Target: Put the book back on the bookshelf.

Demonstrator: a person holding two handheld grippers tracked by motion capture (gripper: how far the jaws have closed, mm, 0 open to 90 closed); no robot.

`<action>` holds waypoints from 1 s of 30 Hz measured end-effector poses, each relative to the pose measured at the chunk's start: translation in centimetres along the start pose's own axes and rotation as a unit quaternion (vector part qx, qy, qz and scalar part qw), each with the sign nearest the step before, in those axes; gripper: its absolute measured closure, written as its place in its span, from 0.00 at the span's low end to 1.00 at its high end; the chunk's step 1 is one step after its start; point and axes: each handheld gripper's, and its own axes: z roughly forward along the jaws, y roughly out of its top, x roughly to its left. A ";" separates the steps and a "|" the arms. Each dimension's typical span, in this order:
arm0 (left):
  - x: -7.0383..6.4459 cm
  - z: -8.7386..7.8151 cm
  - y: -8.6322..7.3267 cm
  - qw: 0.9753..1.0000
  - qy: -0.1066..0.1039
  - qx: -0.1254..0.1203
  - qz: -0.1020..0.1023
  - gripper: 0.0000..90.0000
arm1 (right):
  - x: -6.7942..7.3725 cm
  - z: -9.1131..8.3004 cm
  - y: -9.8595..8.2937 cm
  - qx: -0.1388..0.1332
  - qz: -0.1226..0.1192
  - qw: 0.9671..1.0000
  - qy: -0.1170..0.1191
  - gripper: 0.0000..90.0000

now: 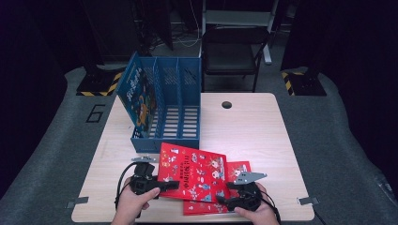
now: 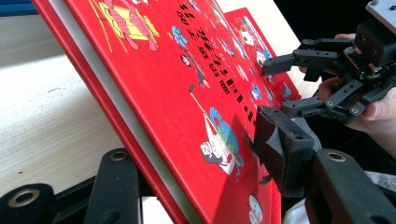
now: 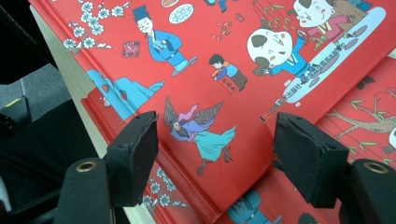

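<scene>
Clamping the top book [image 1: 195, 173] at its left edge, the left tool [image 1: 162, 185] is tilting it above a second book [image 1: 237, 169] on the tabletop [image 1: 253, 131]. Right tool [image 1: 224, 199] is hovering spread apart at the books' near corner. Blue rack [image 1: 166, 110] is standing behind.

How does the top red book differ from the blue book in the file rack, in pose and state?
The top red book leans tilted over another red book on the table, while the blue book stands in the blue file rack. The left gripper clamps the top red book; nothing touches the blue book. Both have cartoon covers.
</scene>
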 end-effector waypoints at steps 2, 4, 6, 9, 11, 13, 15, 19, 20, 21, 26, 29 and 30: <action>0.0 -0.1 0.0 1.000 -0.003 0.003 0.000 0.54 | -0.1 -0.1 -0.1 0.000 -0.001 1.000 -0.004 0.33; -0.1 -0.1 0.1 1.000 -0.003 0.002 0.002 0.54 | 0.0 -0.2 -0.2 0.007 -0.001 1.000 -0.005 0.30; -0.1 -0.1 0.1 1.000 -0.002 -0.002 0.003 0.54 | 0.0 -0.2 -0.2 0.010 -0.006 1.000 -0.004 0.28; -0.2 -0.2 0.4 1.000 -0.001 -0.003 0.009 0.55 | 0.7 0.2 -0.6 0.050 -0.050 0.997 -0.022 0.25; -0.3 -0.4 0.5 1.000 0.003 -0.003 0.010 0.55 | 1.1 0.4 -0.5 0.059 -0.073 0.995 -0.037 0.26; -0.5 -0.6 0.6 1.000 0.008 -0.003 0.010 0.55 | 1.3 0.5 -0.5 0.060 -0.071 0.995 -0.043 0.29; -0.6 -0.7 0.7 1.000 0.008 0.000 0.006 0.55 | 1.3 0.4 -0.5 0.064 -0.059 0.996 -0.034 0.29; -0.8 -0.8 0.7 1.000 0.013 0.001 0.002 0.55 | 1.1 0.5 -0.5 0.063 -0.061 0.996 -0.033 0.30; -0.8 -0.8 0.7 1.000 0.013 0.001 0.002 0.55 | 1.1 0.5 -0.5 0.063 -0.061 0.996 -0.033 0.30; -0.8 -0.8 0.7 1.000 0.016 0.002 0.002 0.55 | 1.1 0.5 -0.5 0.063 -0.060 0.996 -0.032 0.30; -0.9 -1.0 1.0 1.000 0.010 0.006 0.000 0.56 | 1.2 0.5 -0.5 0.065 -0.054 0.996 -0.032 0.30; -0.8 -1.4 1.3 1.000 0.001 0.004 -0.004 0.60 | 1.2 0.5 -0.4 0.063 -0.056 0.996 -0.031 0.30; -0.9 -1.5 1.4 1.000 0.000 0.004 -0.003 0.61 | 1.2 0.6 -0.4 0.063 -0.056 0.996 -0.028 0.30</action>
